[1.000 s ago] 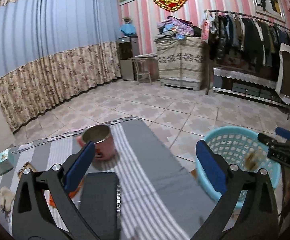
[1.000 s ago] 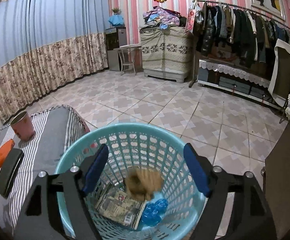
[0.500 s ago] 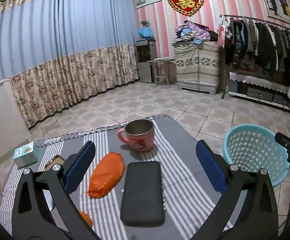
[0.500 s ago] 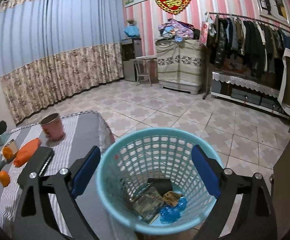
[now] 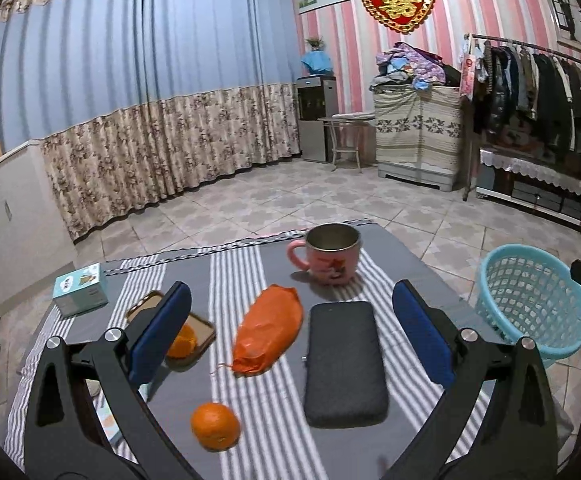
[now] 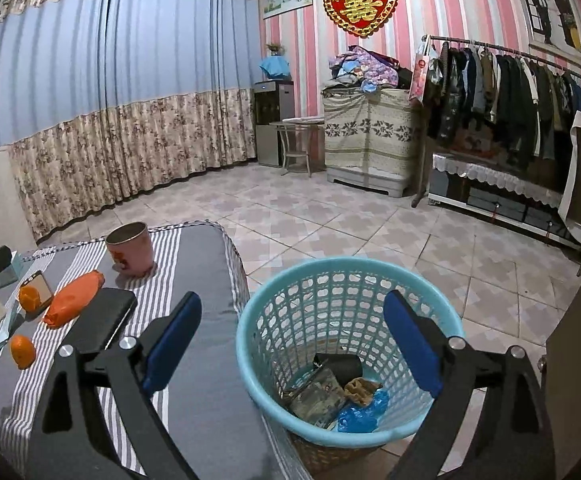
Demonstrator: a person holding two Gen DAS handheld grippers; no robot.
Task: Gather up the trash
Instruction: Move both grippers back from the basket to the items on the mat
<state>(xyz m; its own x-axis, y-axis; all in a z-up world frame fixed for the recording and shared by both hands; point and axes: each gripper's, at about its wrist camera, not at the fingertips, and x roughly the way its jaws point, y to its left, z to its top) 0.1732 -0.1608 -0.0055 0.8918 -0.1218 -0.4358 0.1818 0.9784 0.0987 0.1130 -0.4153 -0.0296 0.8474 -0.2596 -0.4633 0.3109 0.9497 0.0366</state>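
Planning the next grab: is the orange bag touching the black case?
Apart. Left wrist view shows striped cloth between the orange bag and the black case.

1 basket [image 6: 346, 280], 1 mug [image 5: 332, 254], 2 oranges [image 5: 214, 426], 1 orange bag [image 5: 268, 330], 1 blk case [image 5: 344, 362].

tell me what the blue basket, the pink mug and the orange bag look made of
Basket: moulded plastic, going by its glossy perforated lattice wall. Pink mug: the inside looks like dull grey metal and the printed pink shell looks like plastic, though it could be enamel. Orange bag: thin plastic film, crinkled and shiny.
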